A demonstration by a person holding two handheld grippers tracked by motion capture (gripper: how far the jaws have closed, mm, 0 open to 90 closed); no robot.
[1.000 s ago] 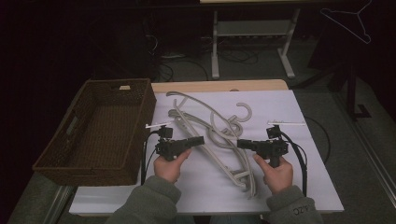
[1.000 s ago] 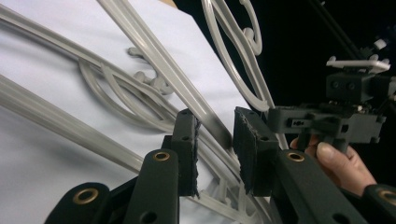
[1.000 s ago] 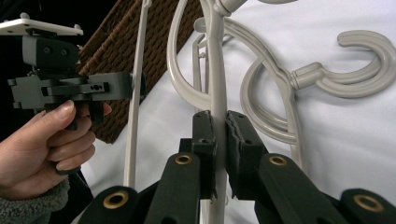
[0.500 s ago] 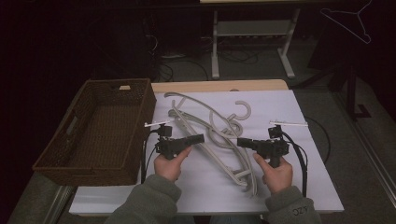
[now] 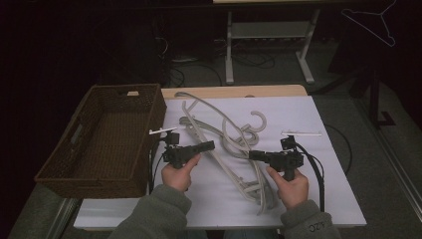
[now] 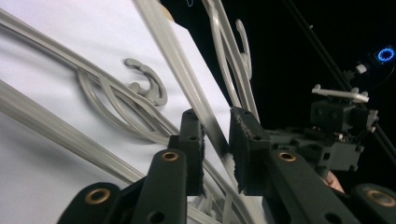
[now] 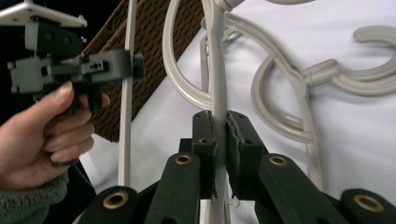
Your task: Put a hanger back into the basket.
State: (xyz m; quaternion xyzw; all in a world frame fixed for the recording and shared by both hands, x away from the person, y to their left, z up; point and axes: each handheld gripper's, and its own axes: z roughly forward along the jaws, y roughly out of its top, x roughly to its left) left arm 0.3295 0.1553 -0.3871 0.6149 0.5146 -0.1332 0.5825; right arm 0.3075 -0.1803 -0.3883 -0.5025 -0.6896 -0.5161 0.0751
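Person's sleeves and hands enter at the near table edge. The right gripper [image 5: 254, 155] is clamped tight on the thin bar of a grey plastic hanger [image 5: 234, 172] — in the right gripper view the pads [image 7: 205, 140] press the bar [image 7: 218, 93] from both sides, no gap. The left gripper [image 5: 210, 145] has its jaws around another bar of the hangers; they have just been closing. In the left gripper view the bar [image 6: 187, 79] runs between the pads [image 6: 245, 140], touching the left-hand pad, with a narrow gap at the right-hand one — not yet pinched.

The two grippers point toward each other, level, above the white table sheet [image 5: 323, 189]. The hangers lie in a tangled pile in the middle of the sheet, between and beyond the grippers; one hook [image 5: 256, 122] curls up at the far side of the pile.

Left of the sheet, just beside the left hand [image 5: 176, 174], stands a brown wicker basket [image 5: 59, 164]. Farther back, in the dark — a table frame [image 5: 268, 35] and cables on the floor.
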